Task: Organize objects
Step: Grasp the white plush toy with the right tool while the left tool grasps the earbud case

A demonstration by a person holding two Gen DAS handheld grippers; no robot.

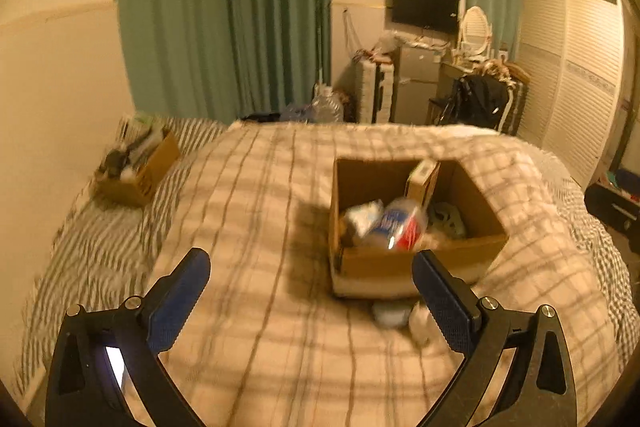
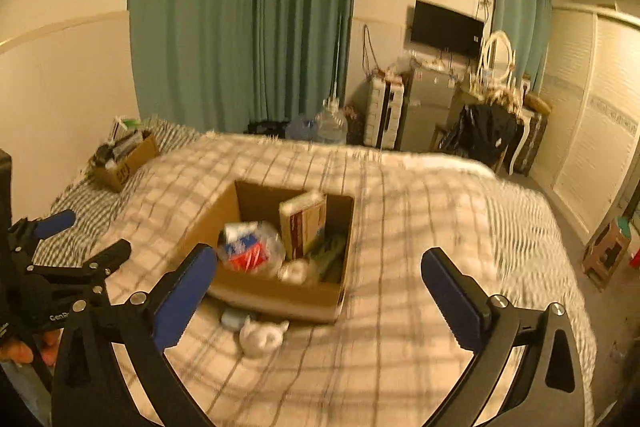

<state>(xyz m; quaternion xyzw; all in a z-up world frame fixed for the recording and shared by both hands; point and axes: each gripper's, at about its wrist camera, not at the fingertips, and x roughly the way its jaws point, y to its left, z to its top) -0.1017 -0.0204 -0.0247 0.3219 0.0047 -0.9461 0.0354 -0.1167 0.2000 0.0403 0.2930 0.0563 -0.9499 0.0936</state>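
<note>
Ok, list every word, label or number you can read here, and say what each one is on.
"GenR": white letters, cut off, on the black body of the left gripper, in the right wrist view.
Blue, red and white packet in the cardboard box: print blurred.
Upright book: cover unreadable.
Far box: dark marks, illegible.

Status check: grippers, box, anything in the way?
Left gripper and right gripper open, empty. Cardboard box on bed, loaded. White item and pale item loose in front.
</note>
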